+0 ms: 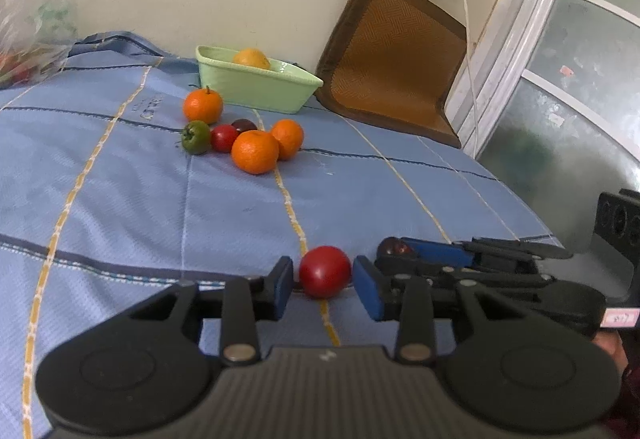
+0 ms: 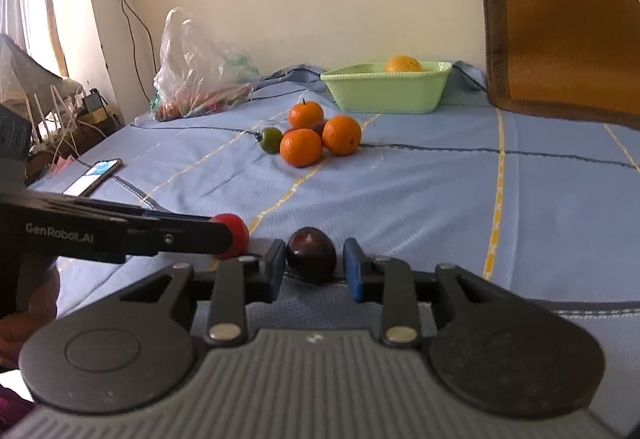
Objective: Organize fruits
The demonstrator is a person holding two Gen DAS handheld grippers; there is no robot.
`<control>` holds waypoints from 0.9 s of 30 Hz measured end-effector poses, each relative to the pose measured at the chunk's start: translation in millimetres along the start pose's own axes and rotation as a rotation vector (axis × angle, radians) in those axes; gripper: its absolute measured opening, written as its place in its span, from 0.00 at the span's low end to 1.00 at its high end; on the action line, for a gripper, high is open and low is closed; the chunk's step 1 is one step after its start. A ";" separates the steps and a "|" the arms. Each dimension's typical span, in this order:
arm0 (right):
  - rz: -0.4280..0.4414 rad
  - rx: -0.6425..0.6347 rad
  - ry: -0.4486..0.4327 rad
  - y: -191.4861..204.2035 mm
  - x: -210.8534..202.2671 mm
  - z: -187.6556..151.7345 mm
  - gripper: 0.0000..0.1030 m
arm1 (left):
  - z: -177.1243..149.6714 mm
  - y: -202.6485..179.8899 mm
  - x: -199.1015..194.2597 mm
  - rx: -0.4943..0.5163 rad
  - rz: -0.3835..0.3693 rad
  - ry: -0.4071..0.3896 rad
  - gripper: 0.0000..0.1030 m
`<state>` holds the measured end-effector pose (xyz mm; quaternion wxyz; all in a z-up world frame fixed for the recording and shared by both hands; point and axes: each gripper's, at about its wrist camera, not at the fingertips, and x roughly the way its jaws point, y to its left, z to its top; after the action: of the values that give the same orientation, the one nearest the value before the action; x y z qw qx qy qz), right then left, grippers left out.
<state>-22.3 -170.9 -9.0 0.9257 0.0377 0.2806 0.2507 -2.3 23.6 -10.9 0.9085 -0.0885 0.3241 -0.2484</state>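
- Red tomato [image 1: 325, 271] sits on the blue bed sheet [image 1: 120, 199] between the blue pads of the left gripper [image 1: 324, 285]; narrow gaps show on both sides, so the jaws are slightly apart and not pressing it
- Dark plum [image 2: 311, 254] lies on the sheet between the pads of the right gripper [image 2: 314, 273]; the left pad is at its skin, a gap shows at the right pad, so it is not clamped
- Both grippers sit side by side near the bed's front edge
- Farther back, three oranges [image 1: 255, 152], a green tomato [image 1: 196, 137], a small red tomato [image 1: 224, 138] and a dark fruit [image 1: 244, 125] cluster together
- Behind them a green basin [image 1: 256, 89] holds one yellow-orange fruit [image 1: 251, 59]
- Plastic bag [image 2: 200, 71] rests by the wall, a phone [image 2: 94, 176] near the bed's left edge
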 end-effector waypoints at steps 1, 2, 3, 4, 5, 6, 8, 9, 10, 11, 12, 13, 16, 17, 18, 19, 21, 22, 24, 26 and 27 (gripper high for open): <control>-0.003 -0.007 -0.002 0.7 -0.9 -0.7 0.33 | 0.3 -1.5 1.3 0.007 0.000 0.000 0.34; -0.006 -0.012 -0.003 1.1 -0.9 -0.8 0.33 | 0.0 -3.4 2.4 0.016 0.003 0.000 0.34; -0.007 -0.018 -0.005 1.5 -1.2 -1.3 0.34 | -0.4 -5.0 3.6 0.024 0.005 0.001 0.35; -0.009 -0.022 -0.007 1.8 -1.2 -1.7 0.34 | -1.0 -6.2 5.0 0.031 0.008 0.004 0.35; -0.011 -0.025 -0.008 2.2 -1.1 -2.1 0.34 | -1.5 -7.1 5.6 0.036 0.012 0.006 0.35; -0.013 -0.030 -0.010 2.7 -1.1 -2.6 0.34 | -1.9 -7.7 5.5 0.040 0.014 0.005 0.35; -0.017 -0.040 -0.012 4.1 -0.7 -3.2 0.34 | -2.5 -8.2 5.6 0.044 0.017 0.005 0.35; -0.019 -0.044 -0.012 5.9 -1.4 -4.0 0.34 | -3.0 -8.8 5.5 0.048 0.019 0.004 0.34; -0.020 -0.051 -0.012 7.1 -1.2 -4.3 0.34 | -3.4 -9.3 5.2 0.051 0.021 0.003 0.34; -0.021 -0.057 -0.011 8.0 -1.2 -4.6 0.34 | -3.8 -10.0 5.3 0.056 0.023 0.002 0.34; -0.023 -0.066 -0.010 9.3 -1.1 -4.9 0.34 | -4.2 -10.6 5.2 0.060 0.025 0.001 0.34; -0.024 -0.074 -0.010 10.5 -0.9 -5.3 0.34 | -4.5 -10.8 5.2 0.063 0.027 0.001 0.34; -0.029 -0.103 -0.008 14.7 -0.5 -6.5 0.32 | -4.5 -10.0 5.2 0.060 0.024 0.000 0.34; -0.029 -0.114 -0.007 15.9 -0.4 -7.0 0.32 | -4.1 -9.5 5.5 0.059 0.022 0.000 0.34; -0.030 -0.121 -0.006 17.7 -0.4 -7.5 0.31 | -4.1 -9.3 5.5 0.058 0.022 0.000 0.34; -0.030 -0.127 -0.006 18.5 -0.2 -7.8 0.31 | -4.1 -9.2 5.5 0.058 0.022 0.000 0.34; -0.030 -0.135 -0.004 19.8 0.3 -8.1 0.31 | -4.1 -9.2 5.5 0.060 0.023 0.000 0.34; -0.030 -0.138 -0.004 20.3 0.7 -8.0 0.31 | -4.2 -9.1 5.5 0.060 0.024 0.000 0.34; -0.027 -0.145 -0.002 22.0 0.6 -8.4 0.31 | -4.5 -9.6 5.5 0.062 0.025 -0.001 0.34; -0.025 -0.149 -0.001 22.7 0.8 -8.7 0.31 | -4.7 -9.9 5.7 0.063 0.026 -0.001 0.34; -0.024 -0.148 -0.001 22.2 0.7 -8.7 0.31 | -4.8 -9.8 5.7 0.063 0.026 -0.001 0.34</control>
<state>-36.3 -151.8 -11.9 0.9291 -0.0341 0.2613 0.2595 -5.4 12.3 -14.6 0.9142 -0.0557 0.3168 -0.2465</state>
